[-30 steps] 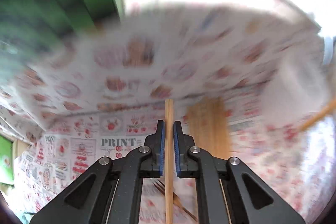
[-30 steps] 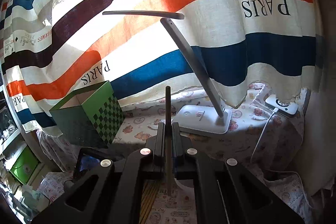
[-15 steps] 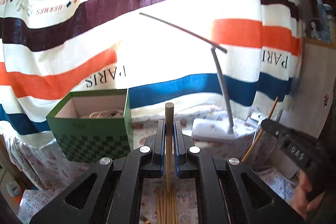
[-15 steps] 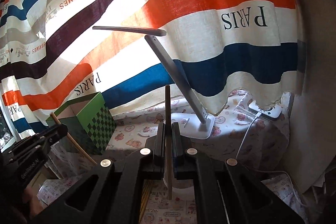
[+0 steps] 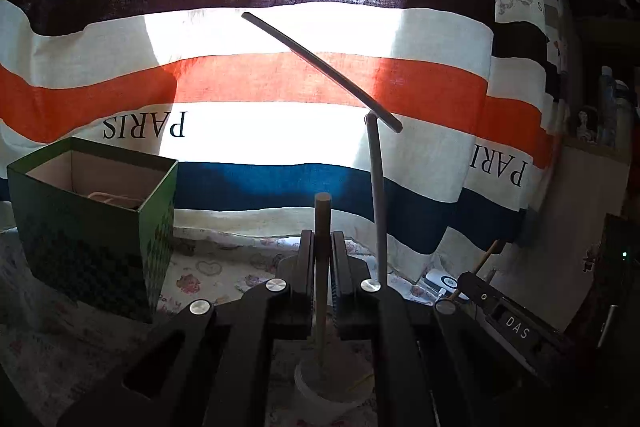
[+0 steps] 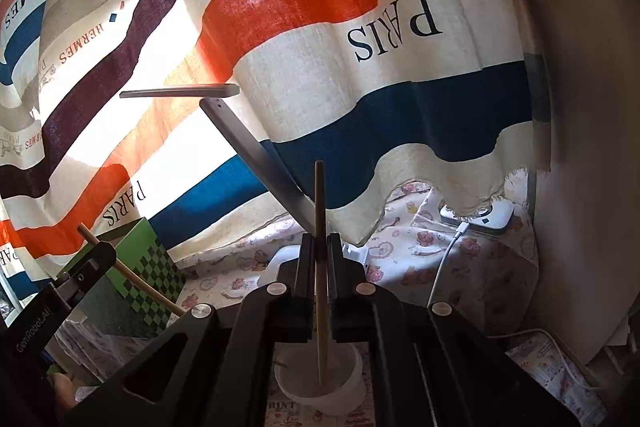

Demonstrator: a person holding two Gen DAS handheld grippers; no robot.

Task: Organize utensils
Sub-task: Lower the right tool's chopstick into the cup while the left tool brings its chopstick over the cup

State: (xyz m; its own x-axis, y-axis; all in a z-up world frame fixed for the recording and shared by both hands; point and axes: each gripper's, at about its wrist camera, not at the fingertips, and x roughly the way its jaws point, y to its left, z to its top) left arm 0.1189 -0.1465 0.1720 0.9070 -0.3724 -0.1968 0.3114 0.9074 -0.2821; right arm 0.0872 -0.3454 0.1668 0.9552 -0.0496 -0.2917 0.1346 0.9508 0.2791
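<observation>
Chopsticks are what both hands carry at this moment, one wooden stick to each tool. The left gripper [image 5: 322, 269] has its jaws pinched on a thick chopstick [image 5: 322, 227] that stands upright between them, round top poking above the pads and lower end pointing down toward a white cup [image 5: 320, 393] on the patterned tablecloth [image 5: 208, 269]. The right gripper [image 6: 319, 273] is clamped the same way on a thinner chopstick [image 6: 319, 211], whose lower tip reaches into that white cup [image 6: 320, 375]; whether it touches the bottom I cannot tell. From the right-hand camera the other tool and its stick show at the left edge, close to the green checked box [image 6: 156, 267]. My guess is that both sticks are bound for the cup, and the trouble lies there: the cup looks light and shallow, so a stick pushed against its wall, or let go while leaning, could tip it or spring out onto the cloth. Two tools crowding one small rim might also knock together. The desk lamp [image 5: 376, 187] stands just behind, its arm within reach of a careless lift, and a white charging cable [image 6: 444, 267] trails nearby.
</observation>
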